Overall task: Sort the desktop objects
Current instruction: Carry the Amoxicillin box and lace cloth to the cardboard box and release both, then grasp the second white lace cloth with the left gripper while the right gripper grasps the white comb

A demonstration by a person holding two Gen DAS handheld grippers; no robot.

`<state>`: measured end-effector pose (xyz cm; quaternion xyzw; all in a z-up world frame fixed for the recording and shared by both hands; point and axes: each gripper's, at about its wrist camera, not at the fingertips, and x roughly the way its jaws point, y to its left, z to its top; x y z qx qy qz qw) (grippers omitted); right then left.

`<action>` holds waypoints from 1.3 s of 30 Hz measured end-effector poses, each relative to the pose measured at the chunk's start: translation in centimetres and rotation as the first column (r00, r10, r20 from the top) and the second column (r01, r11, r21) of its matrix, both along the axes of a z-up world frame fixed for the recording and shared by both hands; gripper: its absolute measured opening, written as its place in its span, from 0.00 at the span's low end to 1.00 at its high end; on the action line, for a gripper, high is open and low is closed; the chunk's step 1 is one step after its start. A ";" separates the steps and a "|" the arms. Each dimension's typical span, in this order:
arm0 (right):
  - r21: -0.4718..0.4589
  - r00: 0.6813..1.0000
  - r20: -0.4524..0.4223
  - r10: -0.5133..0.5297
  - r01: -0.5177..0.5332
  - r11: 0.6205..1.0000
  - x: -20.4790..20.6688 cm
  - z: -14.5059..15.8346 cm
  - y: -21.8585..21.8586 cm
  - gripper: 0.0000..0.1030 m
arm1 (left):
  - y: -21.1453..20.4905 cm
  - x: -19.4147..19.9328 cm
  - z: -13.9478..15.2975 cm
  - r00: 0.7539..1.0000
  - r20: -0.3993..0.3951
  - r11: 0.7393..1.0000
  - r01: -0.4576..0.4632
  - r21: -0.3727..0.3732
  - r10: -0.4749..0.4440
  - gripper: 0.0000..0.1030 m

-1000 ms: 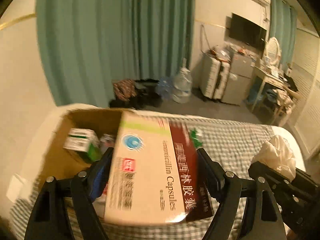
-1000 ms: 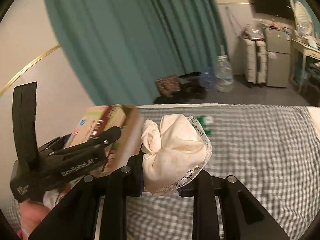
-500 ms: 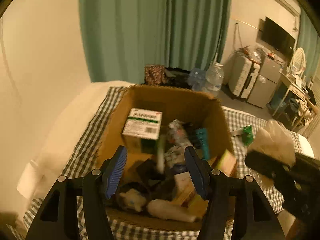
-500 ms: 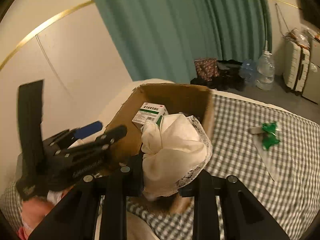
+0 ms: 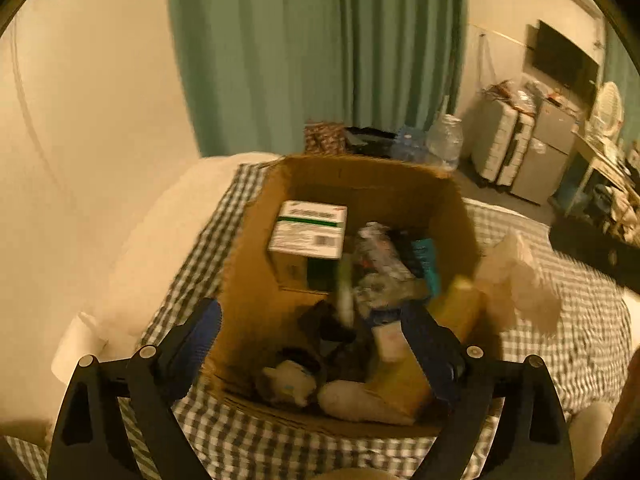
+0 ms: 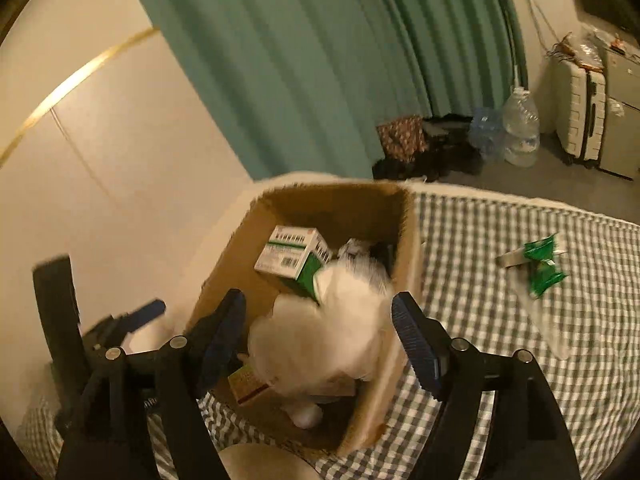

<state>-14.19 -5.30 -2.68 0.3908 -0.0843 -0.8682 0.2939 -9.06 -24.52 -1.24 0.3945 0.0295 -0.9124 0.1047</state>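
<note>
Cardboard box (image 5: pixel 256 280), standing on the checked bed cover (image 6: pixel 500 320), is being used as the collecting bin and is already holding a green-and-white carton (image 5: pixel 308 232) against its far wall, with a blurred jumble of smaller items nearer the camera. A pale lace-edged cloth bundle (image 6: pixel 336 328) is being shown, blurred, between and just beyond the right gripper (image 6: pixel 318 332), over the near right corner of the box; whether it is falling or lying on the contents cannot be told. The step in hand is judged to be the release of this bundle into the box. For a clean result, both tools are best being kept above the rim while the soft bundle is settling inside the right wall rather than draping over it, and the box is best being left unnudged, since light cardboard on bedding is likely to be shifting easily. The right gripper's fingers (image 6: pixel 224 332) are being held wide apart, gripping nothing. The left gripper (image 5: pixel 316 344) is being held over the near edge of the box, its fingers (image 5: pixel 200 332) likewise spread wide and touching nothing. A green wrapper (image 6: pixel 540 264) is lying on the cover well apart from the box, seemingly not yet sorted.
</note>
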 end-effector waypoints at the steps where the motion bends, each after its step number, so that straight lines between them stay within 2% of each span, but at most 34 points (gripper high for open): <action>1: -0.007 1.000 -0.018 -0.023 0.023 1.000 0.4 0.8 1.3 0.73 | 0.8 0.4 0.4 1.000 -0.007 1.000 0.017 -0.003 -0.017 0.96; 2: -0.016 0.999 -0.027 -0.032 0.031 0.999 0.4 1.2 1.5 0.74 | 1.8 0.7 0.8 0.999 -0.017 0.999 0.038 -0.008 -0.038 1.00; 6: -0.060 0.995 -0.060 -0.081 0.077 0.995 1.6 3.2 5.1 0.75 | 5.6 1.6 1.3 0.994 -0.021 0.994 0.109 -0.017 -0.109 1.00; 10: -0.075 0.988 -0.086 -0.128 0.121 0.990 3.7 3.9 9.1 0.78 | 8.7 1.0 -0.3 0.989 0.013 0.989 0.147 -0.024 -0.146 1.00; 14: -0.028 0.985 -0.101 -0.141 0.139 0.990 5.2 2.6 12.3 0.78 | 9.0 -1.5 -3.9 0.992 0.117 0.989 0.060 -0.135 -0.044 1.00; 18: 0.069 0.993 -0.047 -0.111 0.114 0.991 4.9 -0.9 14.0 0.78 | 5.8 -3.5 -5.8 0.974 0.187 0.982 -0.096 -0.164 0.126 1.00; 20: 0.122 0.992 -0.014 -0.123 0.124 0.985 4.3 -3.5 14.6 0.78 | 4.3 -3.6 -5.7 0.955 0.184 0.961 -0.195 -0.194 0.231 1.00; 22: 0.144 0.985 0.007 -0.175 0.172 0.975 3.4 -5.8 15.8 0.78 | 4.3 -3.1 -4.9 0.956 0.143 0.952 -0.225 -0.209 0.258 1.00; 24: 0.123 0.976 0.043 -0.215 0.208 0.970 2.6 -7.7 17.5 0.78 | 5.9 -2.2 -3.8 0.976 0.078 0.963 -0.185 -0.198 0.204 1.00; 26: 0.120 0.964 0.060 -0.259 0.250 0.961 2.0 -9.2 19.3 0.78 | 9.4 -1.3 -2.6 0.998 0.008 0.984 -0.057 -0.168 0.059 1.00; 29: 0.129 0.953 0.077 -0.293 0.282 0.951 0.7 -11.0 21.7 0.78 | 15.5 -0.7 -2.3 0.992 -0.039 0.987 0.116 -0.115 -0.121 1.00; 31: 0.123 0.948 0.071 -0.310 0.300 0.946 0.0 -11.6 23.5 0.78 | 19.5 -1.0 -3.9 0.976 -0.016 0.976 0.216 -0.038 -0.217 1.00; 33: 0.121 0.940 0.071 -0.334 0.324 0.938 -0.5 -12.0 25.0 0.78 | 23.4 -1.3 -6.9 0.959 0.024 0.959 0.283 0.005 -0.283 1.00; 35: 0.124 0.933 0.064 -0.354 0.345 0.930 -0.7 -12.3 26.3 0.78 | 26.0 -1.8 -10.3 0.948 0.091 0.951 0.308 -0.021 -0.305 1.00; 36: 0.126 0.933 0.063 -0.354 0.345 0.930 -0.8 -12.4 26.6 0.78 | 27.0 -2.2 -12.7 0.942 0.153 0.949 0.310 -0.065 -0.297 1.00; 38: 0.141 0.932 0.067 -0.355 0.344 0.928 -1.0 -13.2 27.3 0.77 | 27.2 -2.5 -15.2 0.942 0.214 0.948 0.289 -0.131 -0.257 1.00; 39: 0.145 0.934 0.077 -0.350 0.337 0.930 -1.3 -13.5 27.4 0.76 | 26.6 -2.8 -16.4 0.944 0.232 0.953 0.270 -0.136 -0.235 1.00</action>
